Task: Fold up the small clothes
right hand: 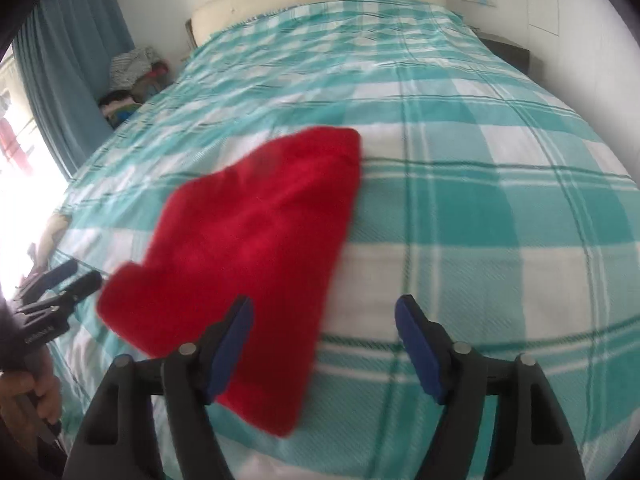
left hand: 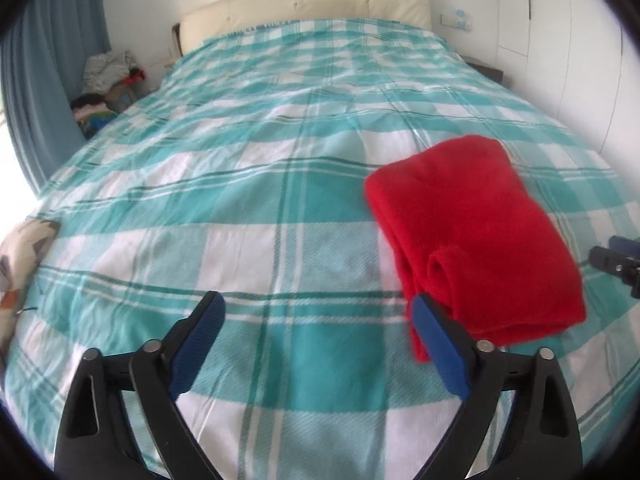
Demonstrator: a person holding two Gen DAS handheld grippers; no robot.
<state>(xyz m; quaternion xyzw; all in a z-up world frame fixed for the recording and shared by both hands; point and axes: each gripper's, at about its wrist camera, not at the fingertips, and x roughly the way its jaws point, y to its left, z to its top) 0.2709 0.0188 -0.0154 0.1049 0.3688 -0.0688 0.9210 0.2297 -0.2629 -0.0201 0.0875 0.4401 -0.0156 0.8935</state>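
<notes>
My red garment (left hand: 476, 232): fuzzy matt fleece. Checked bedspread (left hand: 248, 208): woven cloth. My gripper fingers (right hand: 420, 340): matt black plastic, ribbed blue pads.

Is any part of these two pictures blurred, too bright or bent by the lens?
Left wrist view: the red cloth is fairly sharp, the bed cover bulges from the fisheye, and dark corners frame it. Right wrist view: the red cloth is smeared by motion blur, and the window at the left edge is washed out white.
</notes>
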